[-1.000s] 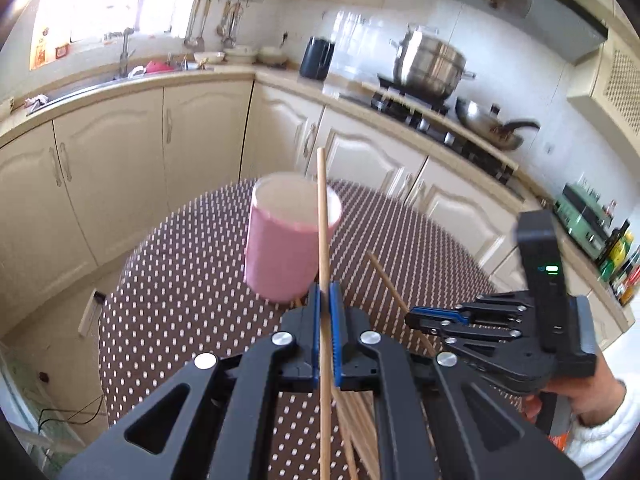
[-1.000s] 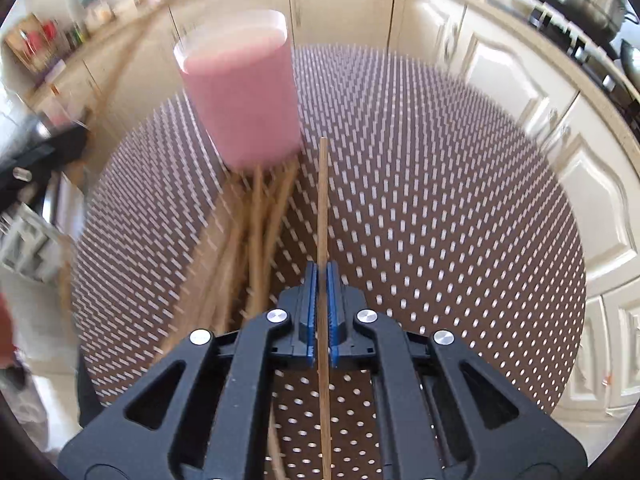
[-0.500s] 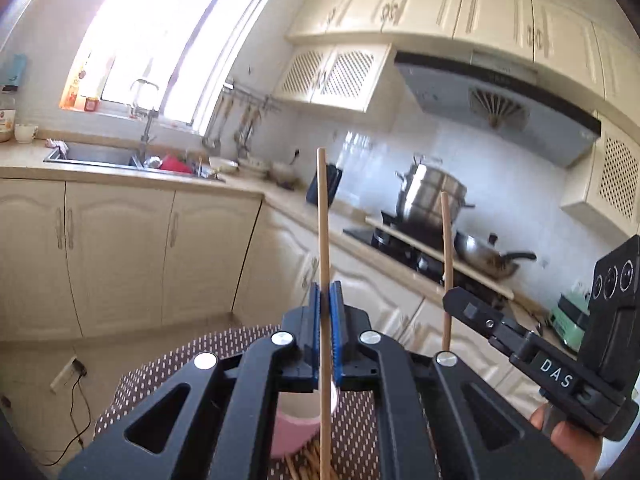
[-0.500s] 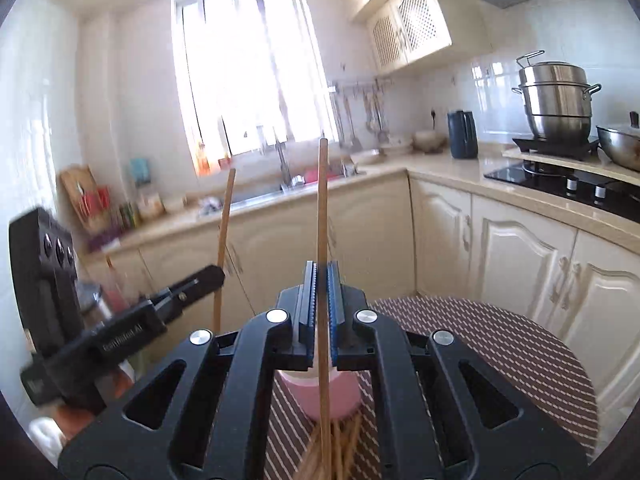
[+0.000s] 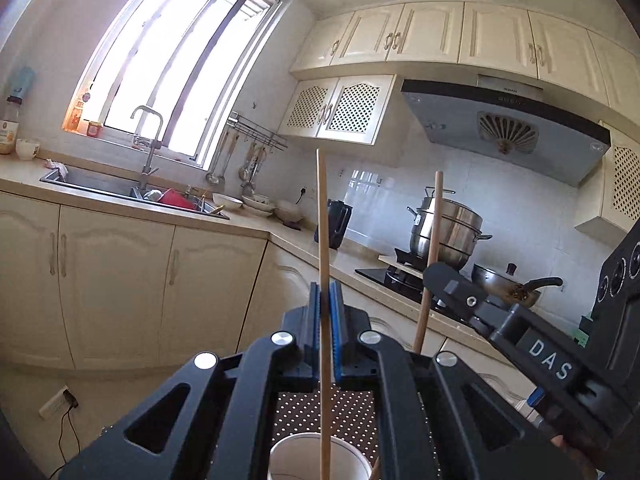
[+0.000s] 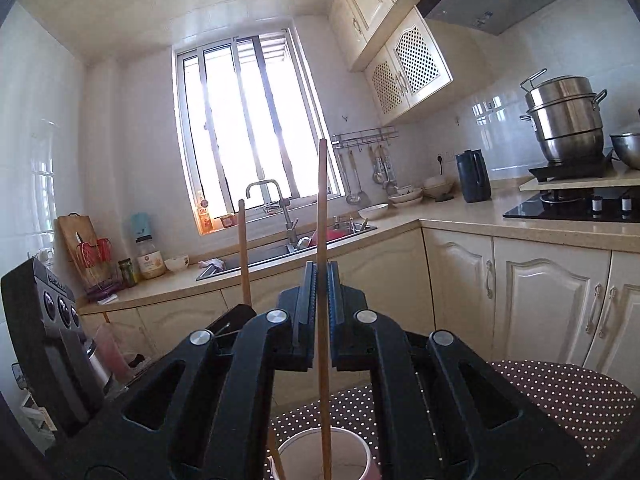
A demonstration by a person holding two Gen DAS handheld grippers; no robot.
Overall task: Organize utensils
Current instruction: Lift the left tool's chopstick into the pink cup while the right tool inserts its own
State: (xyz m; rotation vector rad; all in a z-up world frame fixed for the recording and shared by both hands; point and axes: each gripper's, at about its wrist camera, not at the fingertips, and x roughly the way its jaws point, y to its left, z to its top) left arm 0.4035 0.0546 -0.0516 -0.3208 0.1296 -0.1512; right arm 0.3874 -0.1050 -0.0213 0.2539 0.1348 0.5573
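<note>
Through my left camera, the black frame hides most of the dotted worktop [image 5: 320,412], and the cup [image 5: 316,456] is cut off at the bottom edge. My left claw [image 5: 326,332] is clamped on a chopstick [image 5: 323,240] standing upright, its lower end over the cup's mouth.

Through my right camera, the same cup [image 6: 324,456] is partly hidden. My right claw [image 6: 322,312] is clamped on a second chopstick [image 6: 321,220], upright, its tip inside the cup's opening.

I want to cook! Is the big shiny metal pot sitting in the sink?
No, the big shiny metal pot stands on the black stove, far from the steel sink under the window.
</note>
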